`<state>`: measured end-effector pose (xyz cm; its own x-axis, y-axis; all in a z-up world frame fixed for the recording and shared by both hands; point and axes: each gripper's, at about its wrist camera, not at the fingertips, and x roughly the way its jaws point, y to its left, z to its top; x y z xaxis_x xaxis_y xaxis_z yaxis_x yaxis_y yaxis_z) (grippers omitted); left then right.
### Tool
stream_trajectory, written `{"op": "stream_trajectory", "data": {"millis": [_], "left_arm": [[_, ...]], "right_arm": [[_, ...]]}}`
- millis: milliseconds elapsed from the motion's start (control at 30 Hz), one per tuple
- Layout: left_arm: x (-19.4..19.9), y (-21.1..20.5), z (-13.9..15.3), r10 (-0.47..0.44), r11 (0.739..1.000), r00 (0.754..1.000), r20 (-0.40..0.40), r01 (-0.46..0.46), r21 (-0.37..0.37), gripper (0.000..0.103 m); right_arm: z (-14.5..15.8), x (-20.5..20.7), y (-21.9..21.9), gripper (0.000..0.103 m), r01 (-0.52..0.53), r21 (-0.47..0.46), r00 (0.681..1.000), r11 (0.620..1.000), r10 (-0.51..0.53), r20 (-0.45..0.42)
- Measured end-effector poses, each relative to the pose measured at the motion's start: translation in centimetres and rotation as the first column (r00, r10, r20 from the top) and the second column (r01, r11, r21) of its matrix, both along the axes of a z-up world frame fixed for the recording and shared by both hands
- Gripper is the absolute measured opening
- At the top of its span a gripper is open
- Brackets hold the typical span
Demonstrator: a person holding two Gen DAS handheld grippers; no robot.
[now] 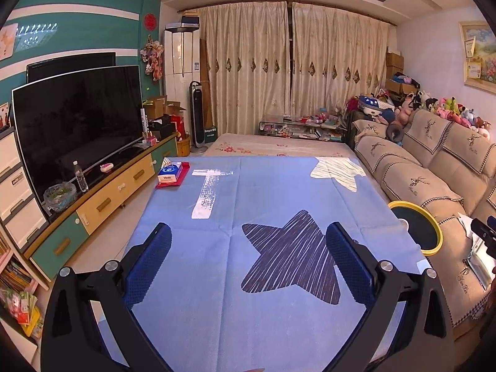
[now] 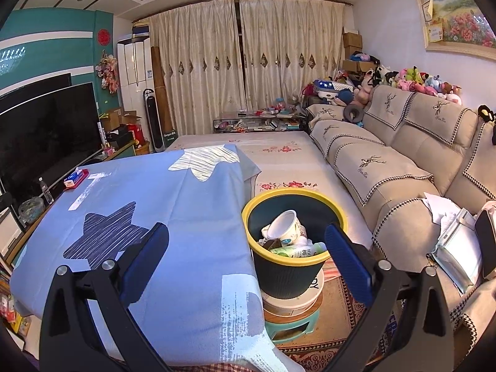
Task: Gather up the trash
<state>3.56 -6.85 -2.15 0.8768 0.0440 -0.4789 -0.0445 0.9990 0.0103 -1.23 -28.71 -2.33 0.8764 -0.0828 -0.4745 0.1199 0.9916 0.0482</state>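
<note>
- The left gripper [image 1: 248, 263] hangs released over the blue star-print tablecloth [image 1: 217, 310], its blue pads spread wide with nothing between them.
- The right gripper [image 2: 248, 260] is likewise released and empty, above the table's right edge.
- A yellow-rimmed trash bin [image 2: 290, 279] stands just right of the table on a white bucket atop a green stool [image 2: 291, 325]; inside lie a white paper cup [image 2: 283, 224] and a green wrapper [image 2: 297, 251].
- A tissue pack [image 1: 170, 172] rests at the table's far left corner.
- A sofa [image 2: 387, 161] runs along the right.
</note>
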Motion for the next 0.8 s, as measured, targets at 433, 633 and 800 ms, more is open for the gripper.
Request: {"op": "stream_trajectory", "data": {"millis": [433,633,800], "left_arm": [[0.1,-1.1,-0.3,-0.021,1.000,1.000,-0.008,0.021,0.011,0.098],[0.1,-1.5,-0.3,-0.026,1.000,1.000,-0.008,0.026,0.015,0.098],[0.2,-1.3,-0.4,-0.028,1.000,0.999,-0.016,0.028,0.009,0.098]], "right_arm": [[-0.3,0.1,-0.4,0.096,0.011,0.019,1.000,1.000,-0.011,0.006],[-0.3,0.0,-0.3,0.096,0.007,0.018,1.000,1.000,-0.007,0.005],[-0.5,0.2,-0.3,0.096,0.005,0.020,1.000,1.000,-0.005,0.001]]}}
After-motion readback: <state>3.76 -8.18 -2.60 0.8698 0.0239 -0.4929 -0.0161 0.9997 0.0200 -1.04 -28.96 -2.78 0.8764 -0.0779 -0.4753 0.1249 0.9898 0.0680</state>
